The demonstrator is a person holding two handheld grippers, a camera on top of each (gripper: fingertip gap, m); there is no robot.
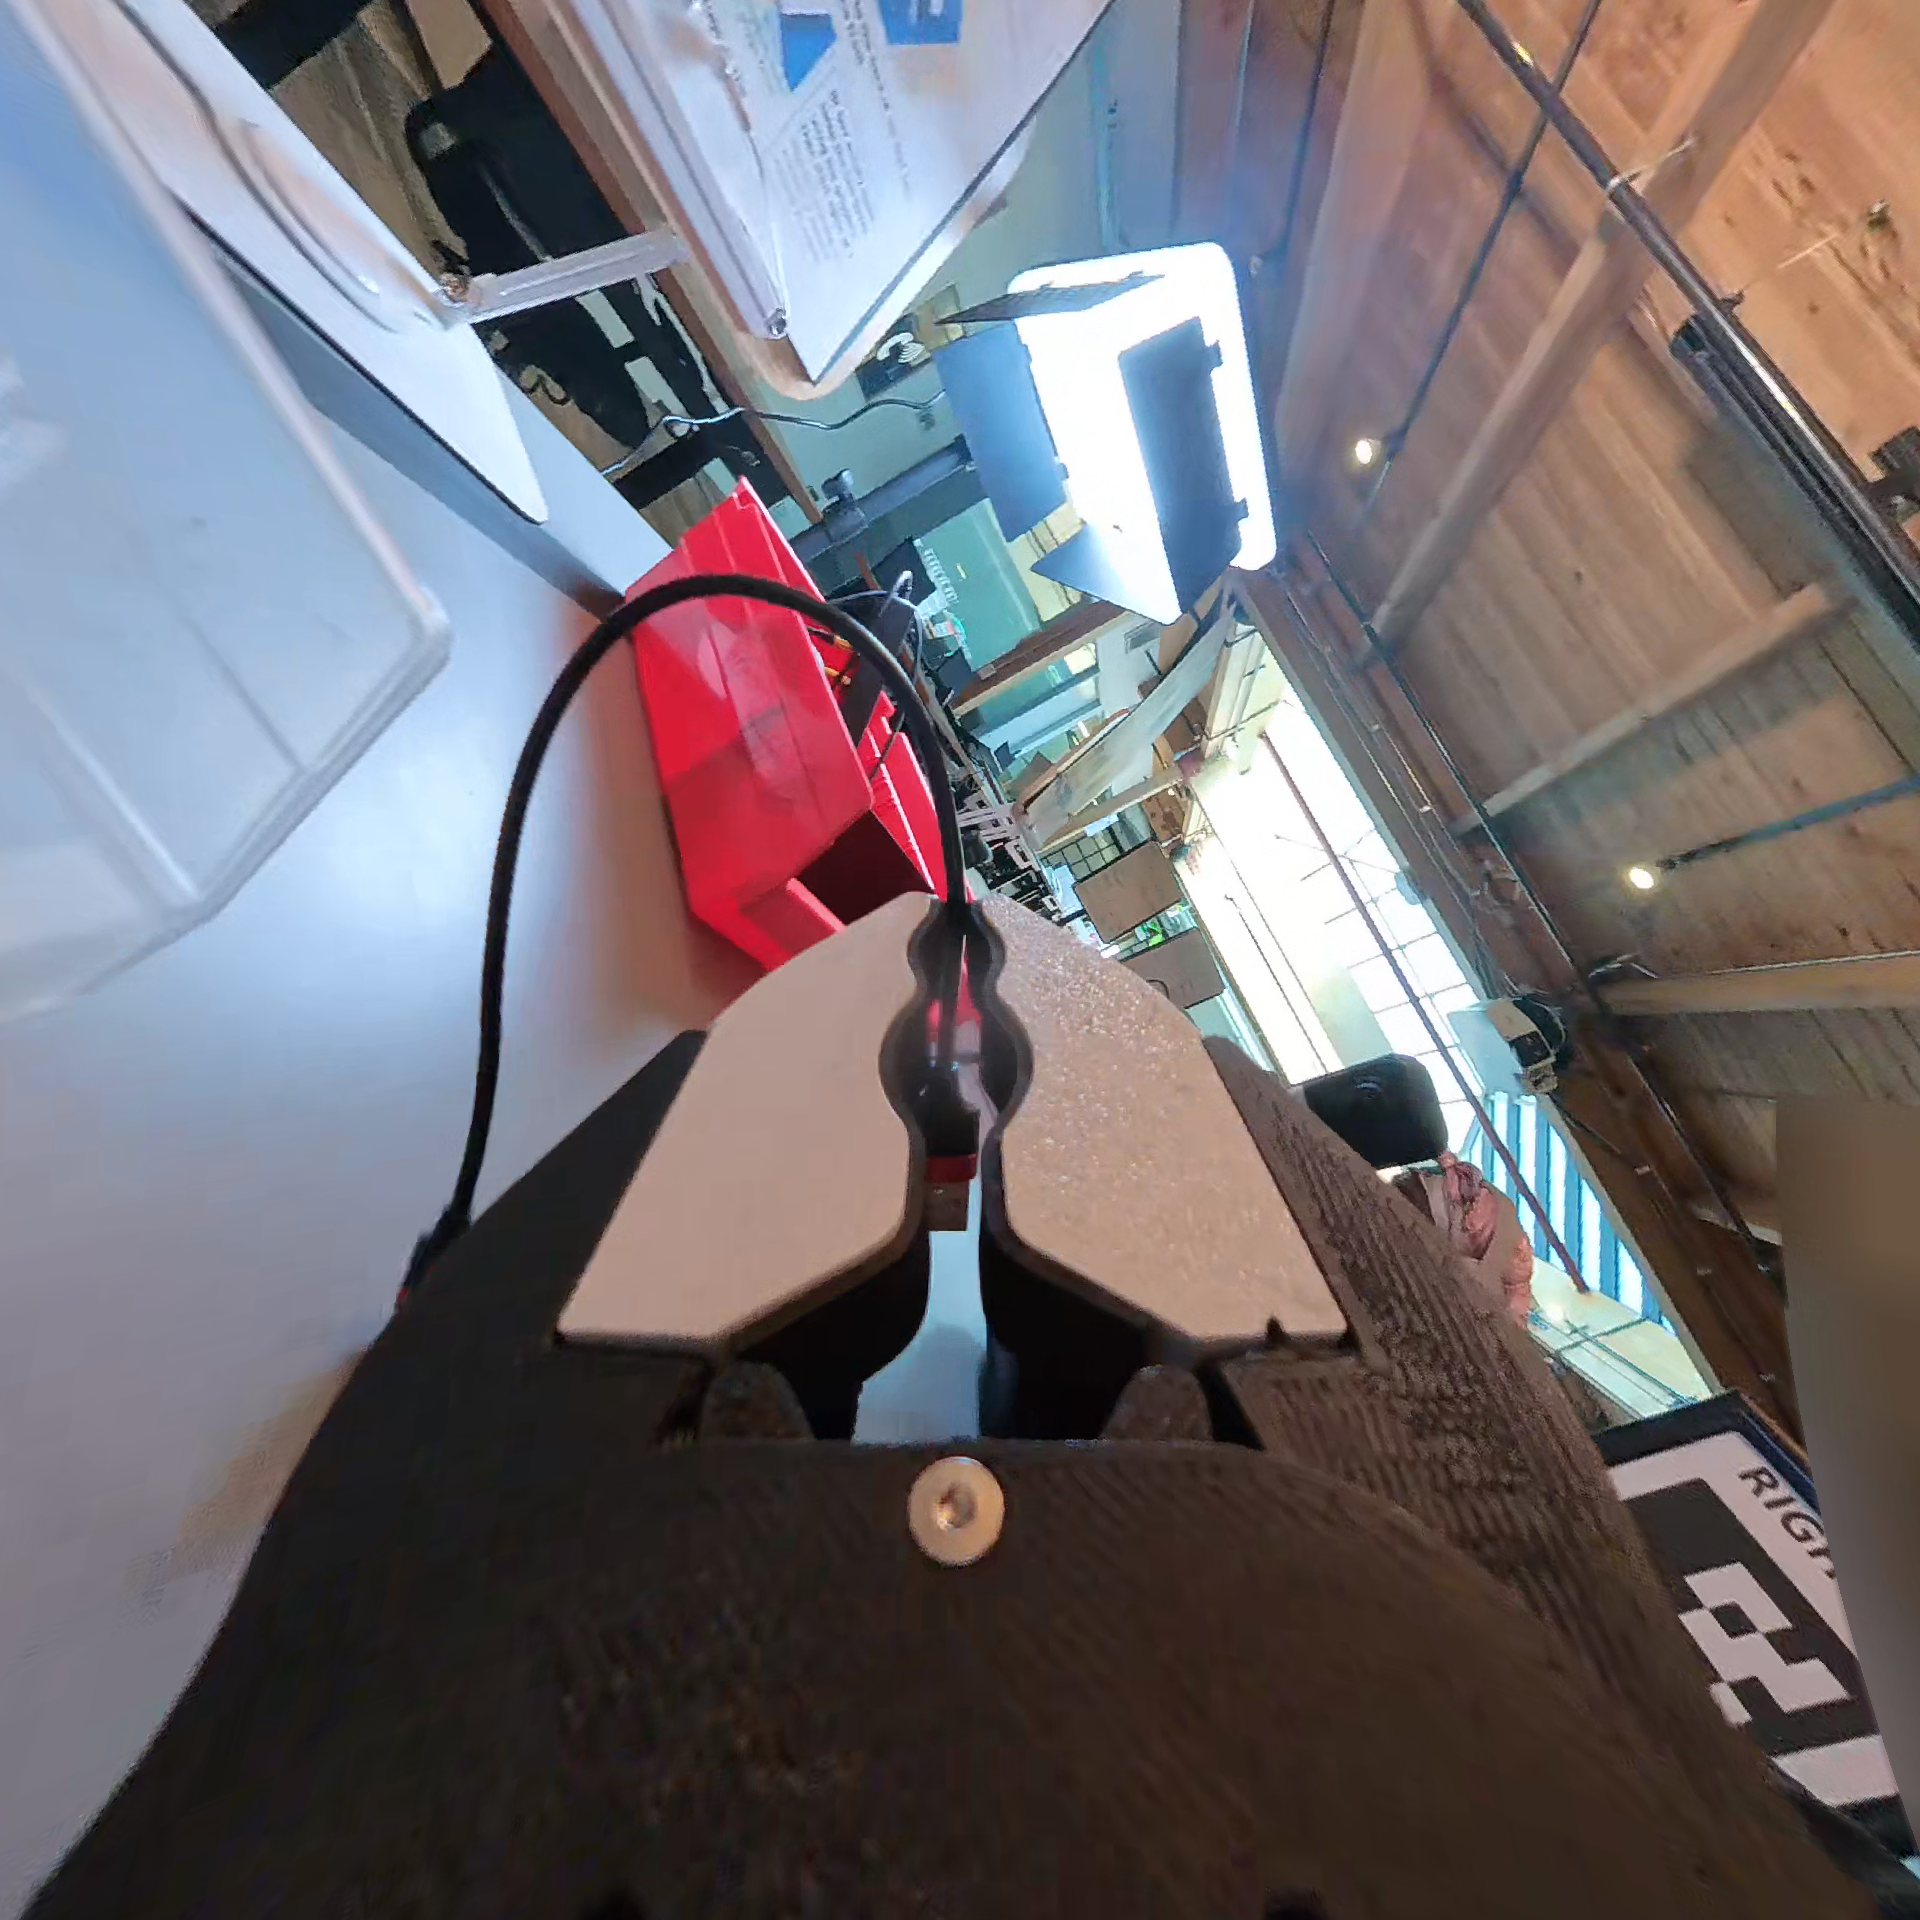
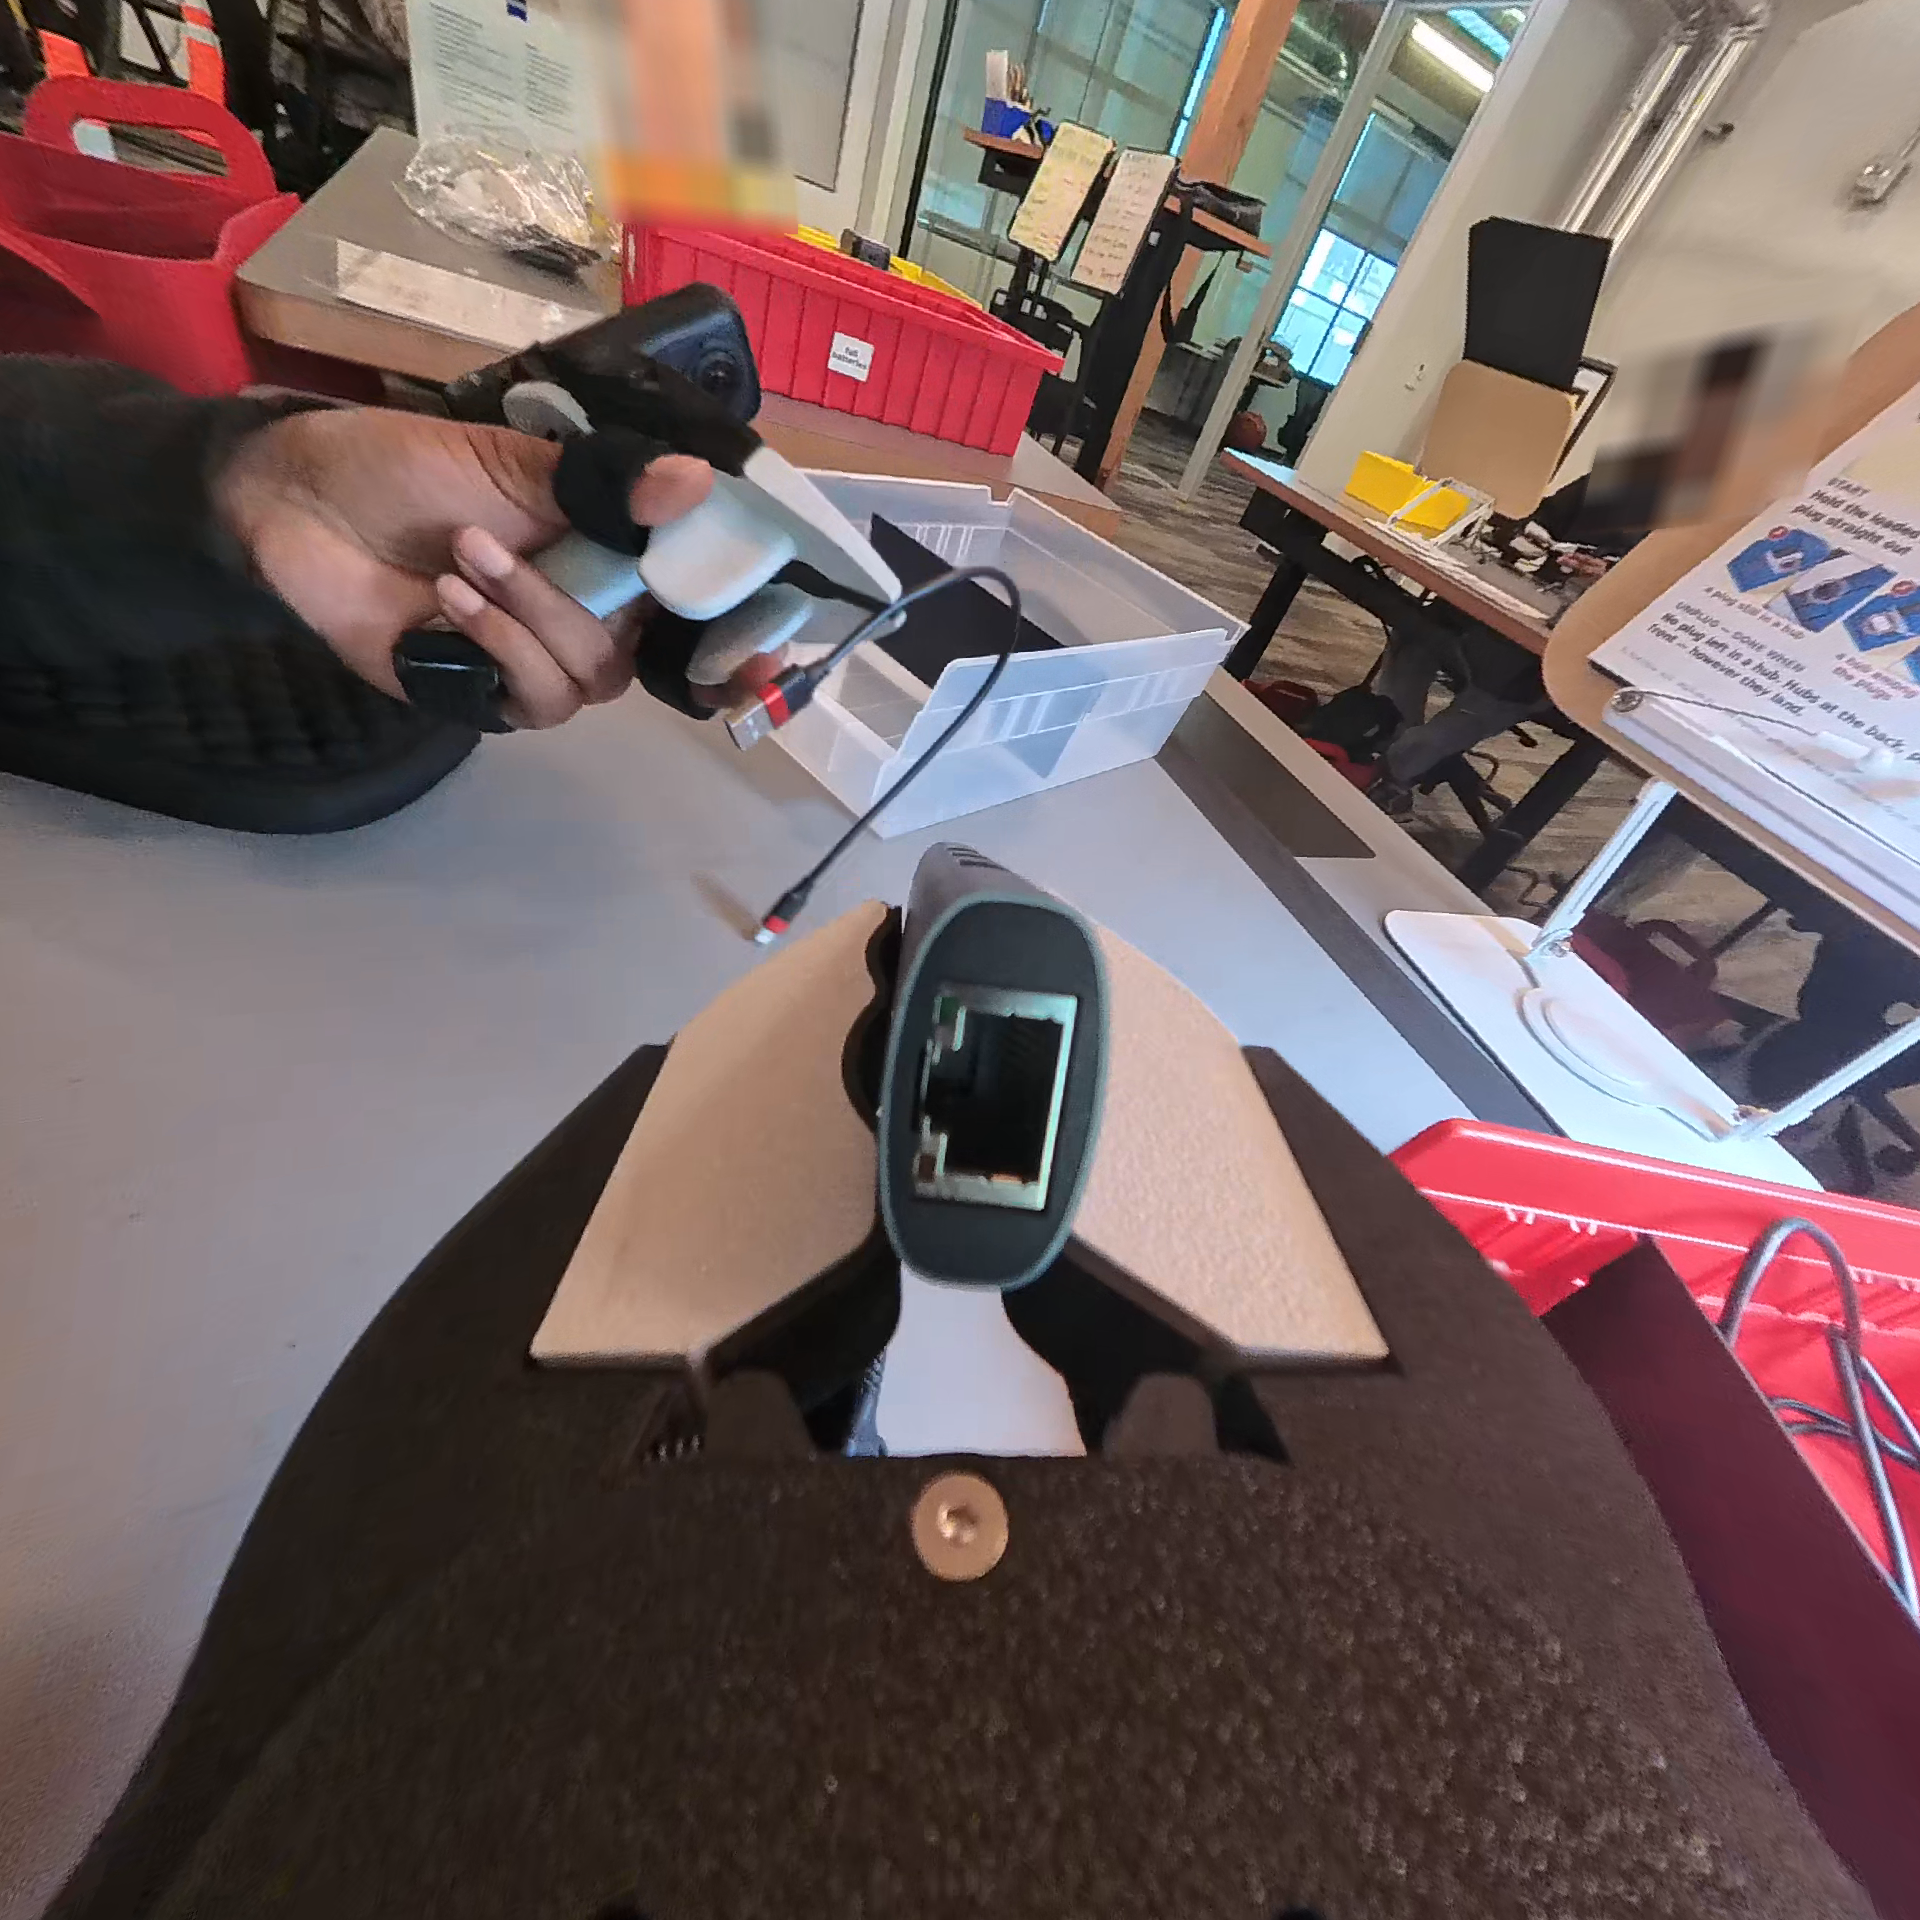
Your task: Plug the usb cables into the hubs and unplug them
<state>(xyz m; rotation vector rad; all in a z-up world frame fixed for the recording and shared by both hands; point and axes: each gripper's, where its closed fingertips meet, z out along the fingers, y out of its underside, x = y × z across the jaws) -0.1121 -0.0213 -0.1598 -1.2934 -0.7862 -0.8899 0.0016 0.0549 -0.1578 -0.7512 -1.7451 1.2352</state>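
Note:
My left gripper (image 1: 951,935) is shut on the plug (image 1: 951,1153) of a black USB cable (image 1: 506,831) with a red collar. The cable loops out past the fingertips and hangs back down on the left. In the right wrist view, a person's hand holds this left gripper (image 2: 831,603) in the air at upper left. The metal plug (image 2: 764,712) points down toward me and the cable's small far end (image 2: 774,920) hangs near the table. My right gripper (image 2: 987,930) is shut on a dark grey hub (image 2: 987,1091) whose square network port faces the camera.
A clear plastic tray (image 2: 1039,644) stands on the grey table (image 2: 312,1039) behind the cable; it also shows in the left wrist view (image 1: 156,623). A red bin (image 2: 1662,1247) with cables is at lower right. A sign stand (image 2: 1714,727) is at right. Another red bin (image 2: 831,322) is behind. The gap from one gripper's tips to the other's is roughly 15 cm.

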